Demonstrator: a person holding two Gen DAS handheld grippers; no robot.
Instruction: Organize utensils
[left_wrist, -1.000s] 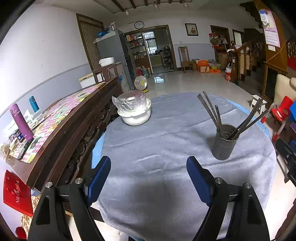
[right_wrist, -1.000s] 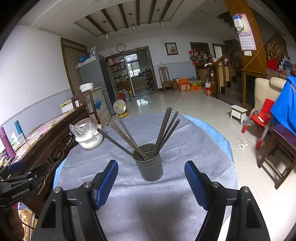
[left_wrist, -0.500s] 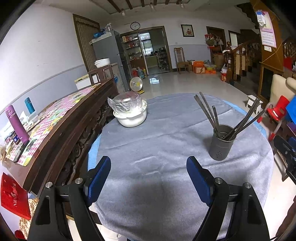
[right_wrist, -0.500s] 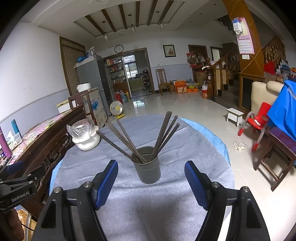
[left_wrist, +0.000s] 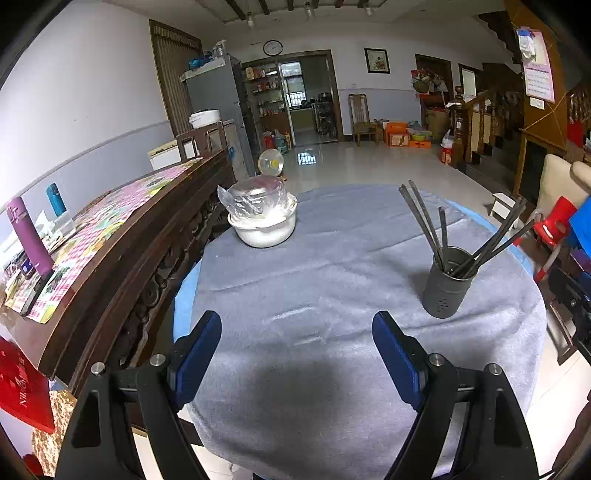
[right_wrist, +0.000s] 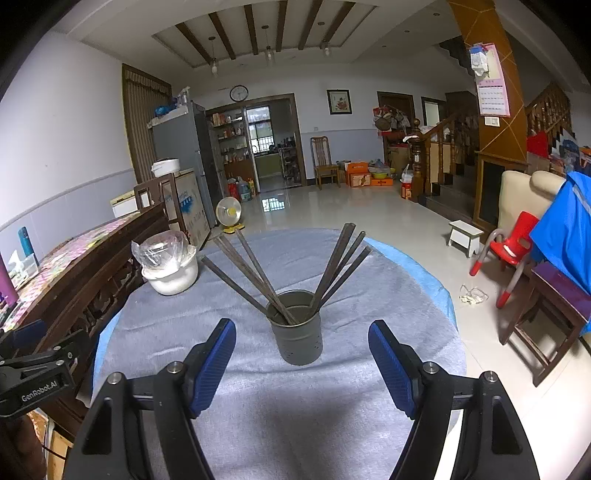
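Six dark chopsticks (right_wrist: 258, 275) fan upright from a grey holder (right_wrist: 298, 338) on the right of a grey-clothed round table (left_wrist: 332, 266). Left gripper (left_wrist: 295, 354) and right gripper (right_wrist: 301, 363) gape wide, empty. Tiled room beyond.

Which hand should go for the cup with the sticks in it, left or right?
Probably the right. The right gripper is open with the holder and its chopsticks straight ahead between its fingers. The left gripper, also open, has the holder off to its right.
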